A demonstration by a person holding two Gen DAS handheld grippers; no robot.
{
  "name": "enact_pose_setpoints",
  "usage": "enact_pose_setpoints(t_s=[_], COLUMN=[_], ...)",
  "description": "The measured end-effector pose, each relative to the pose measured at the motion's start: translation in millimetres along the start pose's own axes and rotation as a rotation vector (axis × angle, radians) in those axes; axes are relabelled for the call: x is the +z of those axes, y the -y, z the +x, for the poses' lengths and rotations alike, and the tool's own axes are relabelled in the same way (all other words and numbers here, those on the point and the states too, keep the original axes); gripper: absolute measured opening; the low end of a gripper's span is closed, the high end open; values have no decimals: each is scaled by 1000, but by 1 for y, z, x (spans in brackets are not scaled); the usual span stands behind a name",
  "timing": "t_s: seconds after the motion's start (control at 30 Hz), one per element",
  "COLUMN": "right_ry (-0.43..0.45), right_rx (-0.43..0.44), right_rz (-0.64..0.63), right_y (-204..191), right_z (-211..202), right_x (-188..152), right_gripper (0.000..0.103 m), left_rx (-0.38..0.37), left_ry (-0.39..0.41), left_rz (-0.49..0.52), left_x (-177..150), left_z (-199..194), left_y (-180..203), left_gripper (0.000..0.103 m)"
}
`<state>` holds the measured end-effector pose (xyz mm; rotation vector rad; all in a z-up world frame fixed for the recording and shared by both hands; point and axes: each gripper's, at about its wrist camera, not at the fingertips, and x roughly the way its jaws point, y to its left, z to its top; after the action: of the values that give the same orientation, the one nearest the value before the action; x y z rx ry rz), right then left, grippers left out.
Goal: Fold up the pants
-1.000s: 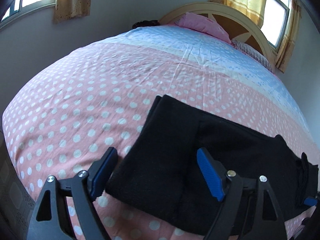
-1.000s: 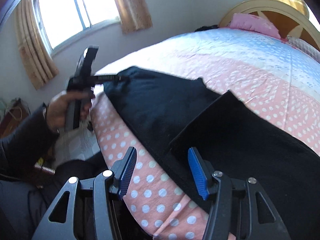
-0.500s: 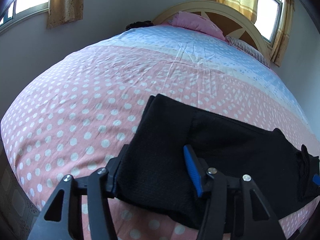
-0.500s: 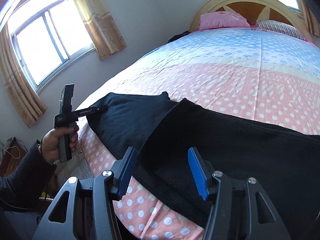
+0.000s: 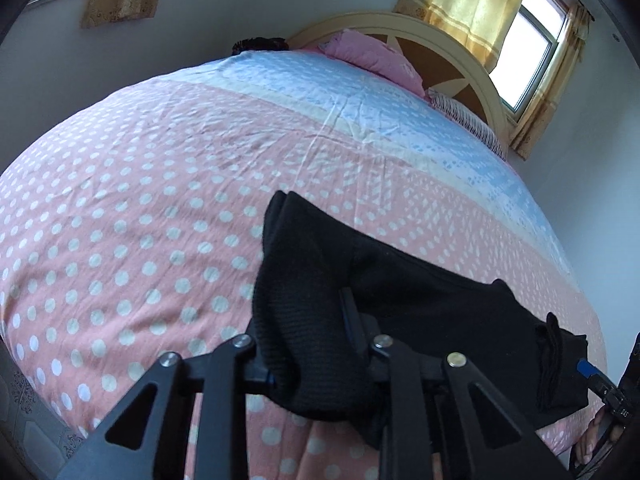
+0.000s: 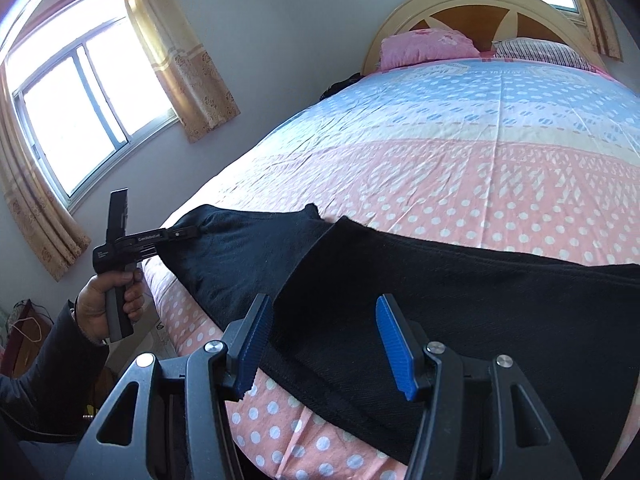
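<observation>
Lying: black pants (image 6: 460, 292) stretched along the near edge of the bed (image 6: 420, 152), on the dotted pink sheet, one end already doubled over so two layers overlap.
Long axis: runs side to side along the bed's edge, across both wrist views; which end is the waistband I cannot tell.
Changed: left gripper (image 5: 308, 344), wide apart a second ago with the corner merely between its fingers, is now closing and the cloth bunches up between its jaws.
Meaning: I judge that end is caught and ready to lift for the next fold.
Left hand (image 6: 108, 304): squeezing the handle, gripper tip at the pants' far corner.
Right gripper (image 6: 320, 340): jaws apart as before, blue pads (image 6: 394, 344) hovering over the fold's edge, pressing nothing.
Beyond: pink pillow (image 6: 424, 46) at the headboard (image 6: 472, 4).
</observation>
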<state>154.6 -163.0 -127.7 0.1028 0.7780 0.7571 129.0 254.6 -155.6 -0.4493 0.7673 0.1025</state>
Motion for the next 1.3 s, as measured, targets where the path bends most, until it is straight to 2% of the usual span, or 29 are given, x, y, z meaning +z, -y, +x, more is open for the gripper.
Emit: enact_pose_setpoints(t_s=[0.17,0.37,0.6,0.77,0.9,1.07,1.17,1.3], right_ry=[13,58,168,185,212,259,267,246], right_rx=[-44,-167,-286,-309,-339,-391,-408,-405], right_rz=[33,139,274,325,355,441,459,453], right_y=[9,35,79,102,121,148,156,159], right_z=[-12,-47,-100,-117,-130,-145,-147,-138], right_x=[4,5,-4,-10,-16,-22,-23,-26], right_gripper=[56,56,56,56,56,56,56,56], left_rx=[-73,-252,-429,-502,-518,-458,-413,-359], left_ry=[80,149,80,-2,-79,-174,-199,-177], left_rz=[38,149,285,414,500,637,709,772], left_x=[12,22,13,-9,-32,-68,-92,-113], left_z=[-35,-83,-102,-84,-55,-4,17,27], left_y=[33,109,217,295,347,396,408,413], left_gripper=[25,25,25,25,25,25,25,27])
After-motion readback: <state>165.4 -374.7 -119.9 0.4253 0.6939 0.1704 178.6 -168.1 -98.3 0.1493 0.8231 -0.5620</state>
